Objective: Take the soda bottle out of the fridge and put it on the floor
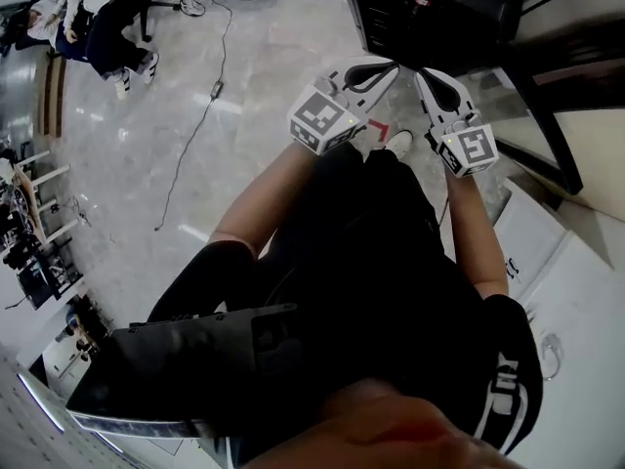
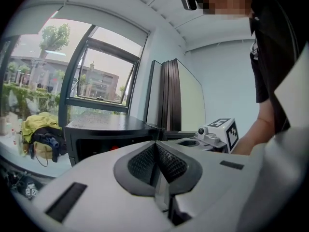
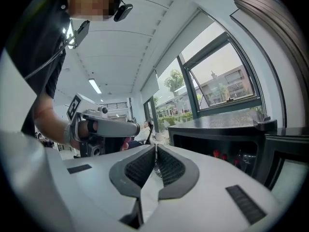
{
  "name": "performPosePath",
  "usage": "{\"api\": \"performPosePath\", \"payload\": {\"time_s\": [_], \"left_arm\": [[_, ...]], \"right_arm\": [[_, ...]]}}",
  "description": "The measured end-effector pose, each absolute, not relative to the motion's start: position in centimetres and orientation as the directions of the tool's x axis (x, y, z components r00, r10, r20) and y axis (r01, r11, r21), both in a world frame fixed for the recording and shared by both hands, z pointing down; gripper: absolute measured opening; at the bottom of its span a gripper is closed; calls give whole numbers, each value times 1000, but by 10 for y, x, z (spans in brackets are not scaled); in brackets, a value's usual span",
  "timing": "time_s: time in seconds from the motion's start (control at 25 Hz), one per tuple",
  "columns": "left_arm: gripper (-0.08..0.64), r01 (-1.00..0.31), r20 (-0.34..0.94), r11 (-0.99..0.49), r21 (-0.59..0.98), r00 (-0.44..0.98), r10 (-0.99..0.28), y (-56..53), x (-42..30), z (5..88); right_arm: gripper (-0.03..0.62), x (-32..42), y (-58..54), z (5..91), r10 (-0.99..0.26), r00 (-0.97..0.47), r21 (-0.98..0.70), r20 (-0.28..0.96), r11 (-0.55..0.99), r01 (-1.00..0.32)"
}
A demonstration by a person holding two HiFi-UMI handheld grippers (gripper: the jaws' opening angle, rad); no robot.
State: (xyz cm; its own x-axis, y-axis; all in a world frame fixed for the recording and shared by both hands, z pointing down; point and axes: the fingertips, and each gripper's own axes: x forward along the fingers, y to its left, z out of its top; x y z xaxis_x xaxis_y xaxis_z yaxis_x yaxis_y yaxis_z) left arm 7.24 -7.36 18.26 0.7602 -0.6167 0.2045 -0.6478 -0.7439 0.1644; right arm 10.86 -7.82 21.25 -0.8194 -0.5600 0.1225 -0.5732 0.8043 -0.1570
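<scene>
The task looks barely begun: nothing is held and no bottle stands on the floor (image 1: 244, 106). The soda bottle itself cannot be made out in any view. The right gripper view shows a few small red spots (image 3: 218, 154) behind the dark front of the fridge (image 1: 439, 13), which may be caps, but that is only a guess, so the bottle is presumably still inside. Whether the fridge door is open I cannot tell. By my reading everything remains: reaching in, gripping the bottle, lifting it out and setting it down on the floor. The left claw (image 1: 389, 64) has its ribbed pads pressed together with nothing between them, and the right claw (image 1: 423, 72) is closed and empty in the same way. Both forearms stretch forward from the person's body, side by side over the black-clad legs. The two claws lie close together, angled slightly inward so that their tips nearly meet. They point roughly level at the fridge on the far side and stop short of its front without touching it. Each gripper view shows the other claw just beside its own, with the fridge beyond.
</scene>
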Motion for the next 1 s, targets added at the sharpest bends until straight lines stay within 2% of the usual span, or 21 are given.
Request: {"api": "performPosePath", "payload": {"time_s": [0.2,0.44,0.6,0.72,1.0], "left_arm": [[0,-668,203,-717,199,744,-637,-106,63,209],[0,-669,228,-714,206,743,-630,-153,55,277],[0,-691,232,-699,186,722,-652,-183,45,322],[0,-691,184,-697,192,723,-666,-207,44,342],[2,-677,122,-712,187,735,-667,-237,53,377]], "right_arm": [[15,101,-117,238,-594,-792,-169,143,774,-611],[15,100,-166,290,-695,-705,-175,139,684,-708],[17,95,-193,330,-757,-645,-156,105,628,-762],[22,95,-218,344,-790,-609,-141,72,596,-790],[183,102,-271,372,-837,-544,-109,47,537,-836]]}}
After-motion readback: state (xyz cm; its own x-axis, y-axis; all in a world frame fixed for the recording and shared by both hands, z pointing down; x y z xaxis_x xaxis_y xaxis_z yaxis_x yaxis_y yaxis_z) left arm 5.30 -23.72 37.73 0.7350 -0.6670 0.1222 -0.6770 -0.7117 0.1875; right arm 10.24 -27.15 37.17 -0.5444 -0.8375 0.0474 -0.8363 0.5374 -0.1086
